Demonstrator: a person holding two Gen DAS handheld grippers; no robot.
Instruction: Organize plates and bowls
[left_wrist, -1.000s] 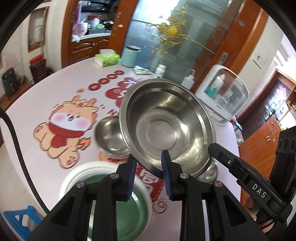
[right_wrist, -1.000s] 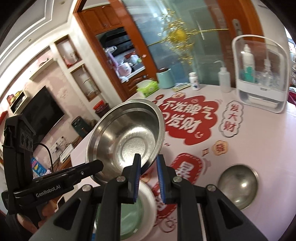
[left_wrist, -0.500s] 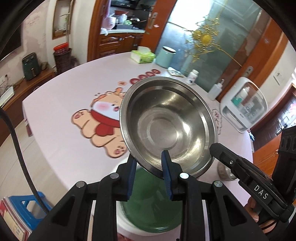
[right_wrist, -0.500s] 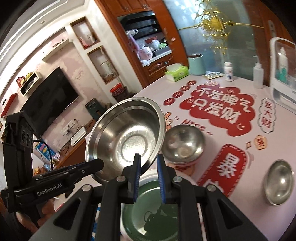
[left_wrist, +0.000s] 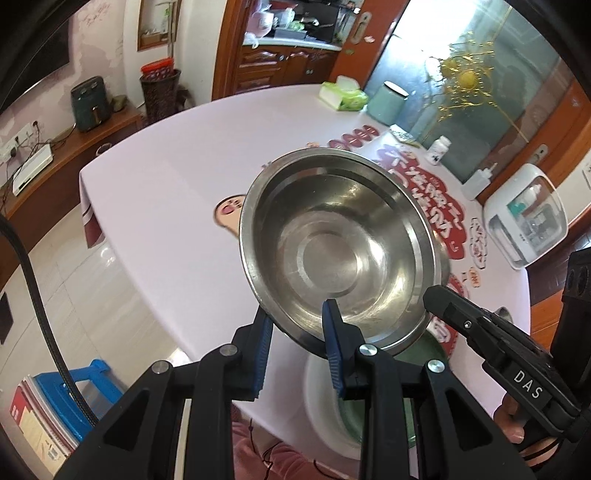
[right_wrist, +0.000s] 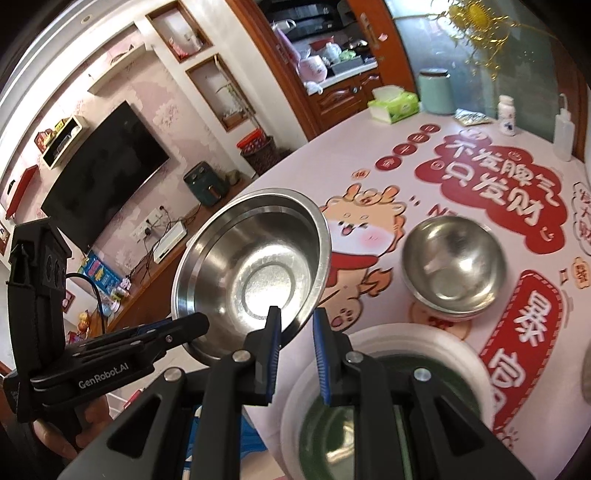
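While both grippers hold the large steel bowl (left_wrist: 343, 254) above the near edge of the table (left_wrist: 166, 206), the left gripper (left_wrist: 295, 343) jaws pinch its near rim and the right gripper (right_wrist: 295, 332) jaws pinch the opposite rim. Below sits a green-centred plate (right_wrist: 384, 417); a smaller steel bowl (right_wrist: 454, 266) rests farther right.

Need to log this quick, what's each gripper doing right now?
Left gripper: shut on the large steel bowl rim.
Right gripper: shut on the same bowl's rim.
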